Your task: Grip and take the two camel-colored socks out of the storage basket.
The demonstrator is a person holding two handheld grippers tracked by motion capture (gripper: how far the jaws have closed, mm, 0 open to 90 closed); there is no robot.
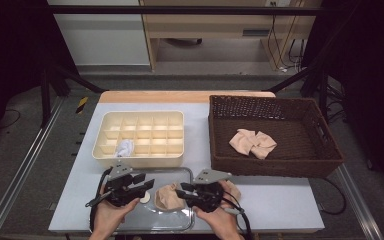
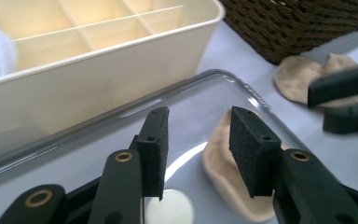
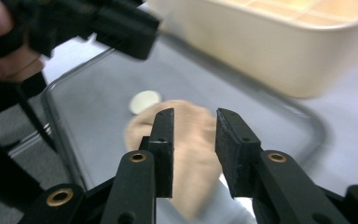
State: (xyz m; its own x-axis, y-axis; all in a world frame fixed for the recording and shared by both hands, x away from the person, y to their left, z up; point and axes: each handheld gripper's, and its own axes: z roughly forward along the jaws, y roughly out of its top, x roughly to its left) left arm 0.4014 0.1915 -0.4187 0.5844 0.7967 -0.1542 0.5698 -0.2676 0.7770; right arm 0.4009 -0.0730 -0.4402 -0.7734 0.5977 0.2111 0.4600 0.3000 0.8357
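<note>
Both tongs, left (image 1: pixel 141 181) and right (image 1: pixel 181 192), gape empty over my beige fabric sock (image 1: pixel 169 196) on the clear tray (image 1: pixel 182 173), so a shallow pinch could drag it off.

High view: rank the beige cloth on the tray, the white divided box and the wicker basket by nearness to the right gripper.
From the right gripper:
1. Beige cloth, right at its jaws on the tray.
2. White divided box, beyond, toward the left.
3. Wicker basket, beyond, on the right; close to the box's rank.

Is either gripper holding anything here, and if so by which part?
Nothing is held. The left gripper and right gripper both stand open above the beige sock lying on the clear tray.
</note>
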